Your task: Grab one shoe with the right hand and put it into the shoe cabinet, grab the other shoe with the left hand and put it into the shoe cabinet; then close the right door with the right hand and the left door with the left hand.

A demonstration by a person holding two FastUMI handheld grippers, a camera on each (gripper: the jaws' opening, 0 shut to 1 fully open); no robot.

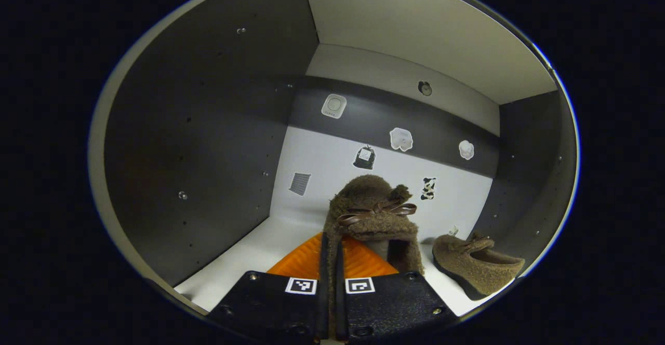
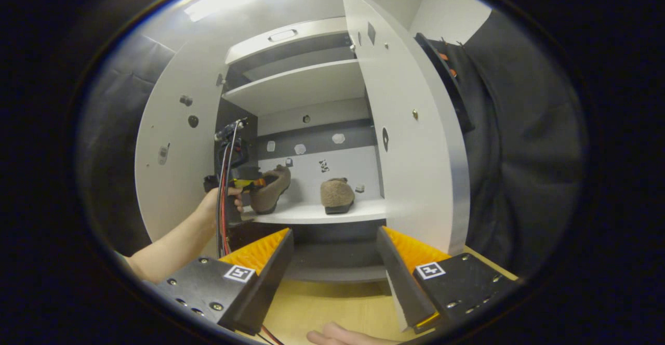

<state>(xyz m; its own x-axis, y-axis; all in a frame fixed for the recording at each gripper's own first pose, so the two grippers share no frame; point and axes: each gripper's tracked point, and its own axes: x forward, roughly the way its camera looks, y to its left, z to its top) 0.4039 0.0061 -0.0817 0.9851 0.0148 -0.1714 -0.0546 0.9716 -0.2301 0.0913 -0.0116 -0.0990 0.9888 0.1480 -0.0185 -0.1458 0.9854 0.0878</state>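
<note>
Standing open: shoe cabinet [image 2: 311, 90] with both doors swung wide; the left door [image 2: 171, 142] and the right door [image 2: 410, 142] flank the shelf [image 2: 332, 213], and neither is closed yet
Shelf: pale board inside the cabinet; in the left gripper view it is the floor [image 1: 249, 251] under the held shoe, with a dark side wall [image 1: 197, 142] close on one side
Placed shoe: the first shoe [image 2: 337, 195] already sits flat on the shelf, on the right-door side; in the left gripper view it lies [image 1: 475, 267] off beside the held one, apart from it
Held shoe: the second shoe [image 1: 374, 215] is pinched at its heel collar, toe pointing deeper into the cabinet, long axis running straight out from the jaws; the right gripper view shows it [image 2: 270, 189] tilted, toe raised, just above the shelf's left part
Left gripper [image 1: 331, 277]: jaws closed on the second shoe's rim, inside the cabinet; from outside it shows [image 2: 244, 183] with the hand [image 2: 221, 199] that carries it
Right gripper [image 2: 335, 262]: jaws spread wide and empty, outside the cabinet over the wooden surface [image 2: 332, 308], nearer the right door
Judgement: lowering and releasing looks like the next step; the heel must come down towards the jaws
View difference: the left gripper view gives the grip itself; the right gripper view gives doors and tilt
</note>
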